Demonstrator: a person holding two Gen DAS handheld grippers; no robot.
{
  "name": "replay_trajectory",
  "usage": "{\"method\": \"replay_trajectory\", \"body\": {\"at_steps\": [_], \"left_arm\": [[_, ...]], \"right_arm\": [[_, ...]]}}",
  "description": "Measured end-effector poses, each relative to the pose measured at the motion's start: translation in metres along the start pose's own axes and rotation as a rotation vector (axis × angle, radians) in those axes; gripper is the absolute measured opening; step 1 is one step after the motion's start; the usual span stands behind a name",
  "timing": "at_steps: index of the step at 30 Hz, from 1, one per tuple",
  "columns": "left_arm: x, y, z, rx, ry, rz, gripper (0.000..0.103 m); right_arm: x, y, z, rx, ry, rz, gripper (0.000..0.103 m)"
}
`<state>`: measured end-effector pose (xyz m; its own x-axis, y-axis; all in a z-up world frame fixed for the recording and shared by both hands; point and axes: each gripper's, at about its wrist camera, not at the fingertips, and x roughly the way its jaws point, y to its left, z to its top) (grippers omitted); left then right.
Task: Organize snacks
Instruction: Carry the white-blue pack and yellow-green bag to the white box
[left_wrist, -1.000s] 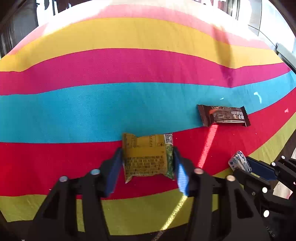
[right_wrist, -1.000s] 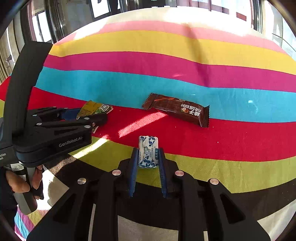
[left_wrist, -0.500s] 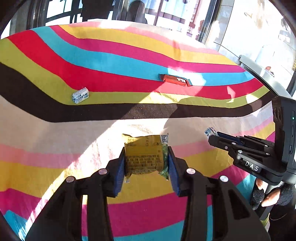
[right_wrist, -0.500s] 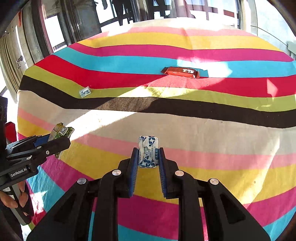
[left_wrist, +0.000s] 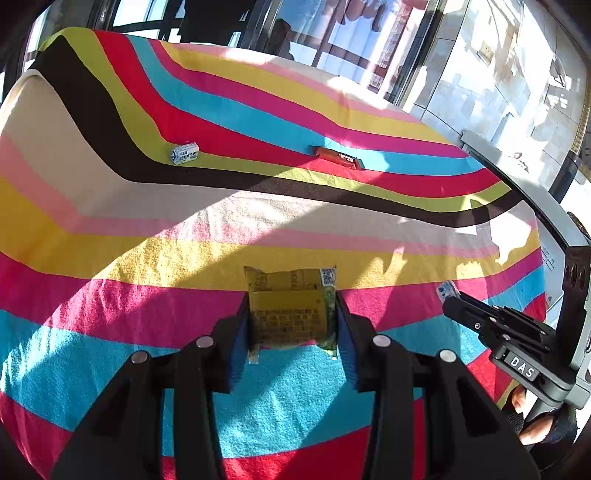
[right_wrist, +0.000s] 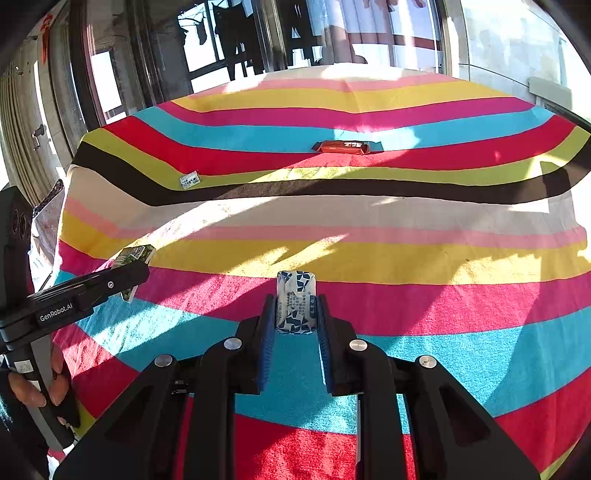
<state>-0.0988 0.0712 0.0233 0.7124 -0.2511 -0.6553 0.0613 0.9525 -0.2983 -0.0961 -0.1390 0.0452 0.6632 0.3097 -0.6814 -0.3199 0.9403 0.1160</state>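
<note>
meanwhile, carried two snacks above the striped cloth (left_wrist: 147, 258).
gripped a yellow packet (left_wrist: 290, 310) in the left gripper (left_wrist: 291, 325) and a blue-white candy (right_wrist: 296, 302) in the narrow right gripper (right_wrist: 295, 325); risked a slip from crinkly wrappers, with a second candy (left_wrist: 184, 153) and a brown bar (left_wrist: 338, 157) lying well apart.

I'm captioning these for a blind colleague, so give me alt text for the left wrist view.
The left hand-held gripper is shut on a yellow snack packet above a striped cloth. Farther off on the cloth lie a small white-and-blue candy and a red-brown snack bar; at right, the right hand-held gripper holds a blue-and-white candy.
</note>
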Motion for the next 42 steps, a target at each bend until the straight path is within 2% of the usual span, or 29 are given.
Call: {"method": "replay_trajectory", "body": {"at_steps": [5,10,12,19,27,35,42], "left_arm": [[0.004,0.000,0.002,-0.011,0.000,0.000,0.042],[-0.004,-0.001,0.004,-0.017,-0.028,0.022,0.042],[-0.013,-0.002,0.003,-0.019,-0.045,0.002,0.042],[-0.057,-0.018,0.002,0.058,-0.120,-0.030,0.042],[-0.062,-0.044,-0.012,0.090,-0.105,-0.107,0.042],[-0.054,-0.119,-0.040,0.195,-0.032,-0.246,0.042],[-0.042,-0.203,-0.086,0.304,0.116,-0.461,0.042]], "right_arm": [[-0.001,0.009,-0.003,-0.050,-0.007,-0.015,0.020],[-0.002,-0.001,-0.002,0.001,0.010,0.000,0.020],[-0.009,-0.006,-0.005,0.030,0.016,0.004,0.020],[-0.068,-0.012,-0.022,0.024,-0.056,-0.031,0.020],[-0.134,-0.036,-0.071,0.010,-0.098,-0.111,0.020],[-0.191,-0.084,-0.137,0.118,-0.122,-0.202,0.020],[-0.224,-0.127,-0.201,0.239,-0.103,-0.325,0.020]]}}
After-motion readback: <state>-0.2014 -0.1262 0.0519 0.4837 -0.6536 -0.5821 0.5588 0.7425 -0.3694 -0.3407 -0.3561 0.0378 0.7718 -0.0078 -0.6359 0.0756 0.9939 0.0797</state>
